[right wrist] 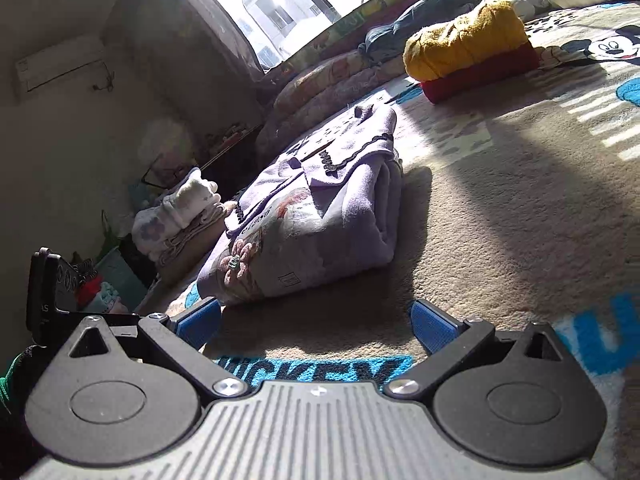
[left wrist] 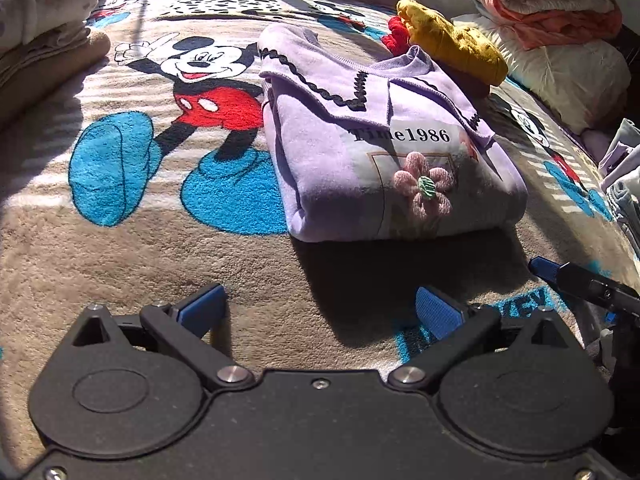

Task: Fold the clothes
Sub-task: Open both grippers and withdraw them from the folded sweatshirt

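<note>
One lilac sweatshirt (left wrist: pixel 384 152) lies folded into a thick rectangular bundle in the middle of the left wrist frame, on a fleecy beige blanket (left wrist: pixel 120 264) printed with cartoon mice. Its long axis runs from the upper left toward the lower right of that frame; the collar with black zigzag trim points to the upper part, and the rounded fold faces the lower edge. On its front I see the print "Time1986" and one soft pink flower with a green centre. The fabric looks plush and thick.

The left gripper (left wrist: pixel 320 312) is low in the frame, jaws wide apart and holding nothing, with blanket between it and the bundle. The right gripper (right wrist: pixel 316 326) also has its jaws spread apart and empty; in its view the sweatshirt (right wrist: pixel 320 216) is just above the left fingertip, near the centre.

Behind the sweatshirt, in the upper right, two more folded pieces are stacked: a mustard yellow garment (left wrist: pixel 452 44) on top of a red garment (left wrist: pixel 396 40), both woolly.
</note>
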`<action>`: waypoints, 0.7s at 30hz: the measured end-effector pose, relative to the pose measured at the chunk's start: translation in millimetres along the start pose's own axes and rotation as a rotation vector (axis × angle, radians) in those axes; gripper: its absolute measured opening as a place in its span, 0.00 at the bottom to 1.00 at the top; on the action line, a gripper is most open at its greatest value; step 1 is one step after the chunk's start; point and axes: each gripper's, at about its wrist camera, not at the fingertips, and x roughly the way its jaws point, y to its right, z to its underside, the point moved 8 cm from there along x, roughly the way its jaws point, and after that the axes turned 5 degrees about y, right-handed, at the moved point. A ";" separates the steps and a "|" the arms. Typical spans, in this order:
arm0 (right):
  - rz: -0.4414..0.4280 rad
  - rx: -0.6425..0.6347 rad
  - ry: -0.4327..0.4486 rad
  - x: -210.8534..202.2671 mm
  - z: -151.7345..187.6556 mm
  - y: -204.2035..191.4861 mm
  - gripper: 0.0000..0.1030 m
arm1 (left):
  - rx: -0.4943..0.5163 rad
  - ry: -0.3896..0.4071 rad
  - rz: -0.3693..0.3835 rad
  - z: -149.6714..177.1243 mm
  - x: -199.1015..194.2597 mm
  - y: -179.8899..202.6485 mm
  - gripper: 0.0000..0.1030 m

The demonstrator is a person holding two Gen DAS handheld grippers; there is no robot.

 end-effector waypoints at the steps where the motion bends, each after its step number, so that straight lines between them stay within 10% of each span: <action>1: -0.005 0.019 0.009 -0.7 -1.8 2.9 0.96 | -0.005 0.003 -0.004 -2.2 -0.6 -2.6 0.99; 21: -0.007 0.038 0.002 0.3 -5.7 3.4 0.97 | 0.074 0.007 -0.030 -9.3 -1.4 -7.8 0.99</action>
